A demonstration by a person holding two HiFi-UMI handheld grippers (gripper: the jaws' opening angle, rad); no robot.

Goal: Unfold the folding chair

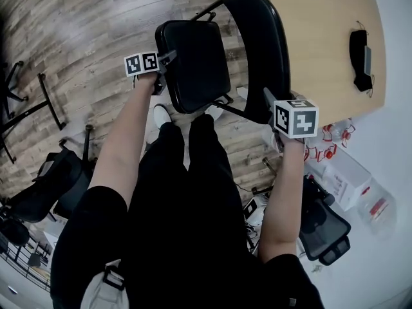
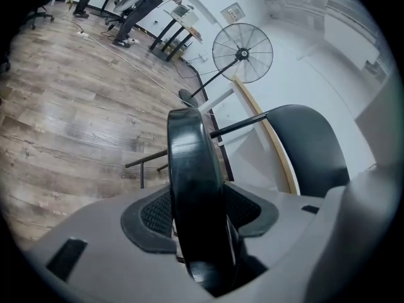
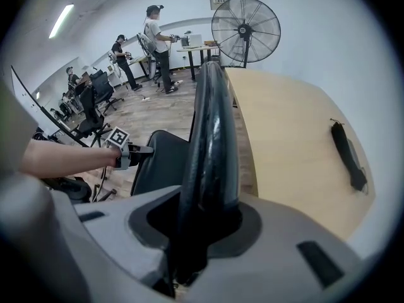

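Left tool (image 1: 170, 58) is opening, still narrow, around black padded chair seat (image 1: 196, 63) edge, and right tool (image 1: 270, 100) likewise around curved black backrest (image 1: 267, 44). Best clearing both edges fully before withdrawing.

Folding chair (image 1: 196, 63) is black all over: seat, back and tube frame. Floor (image 1: 84, 37) is grey-brown wood-grain planks, and the bench (image 1: 322, 37) is a plain pale tan. Left marker cube (image 1: 141, 63) and right marker cube (image 1: 295, 118) are white with blocky black squares. Trousers (image 1: 187, 192) are black. The pouch-like thing (image 1: 360, 60) by the bench's right edge looks black too, maybe dark grey.
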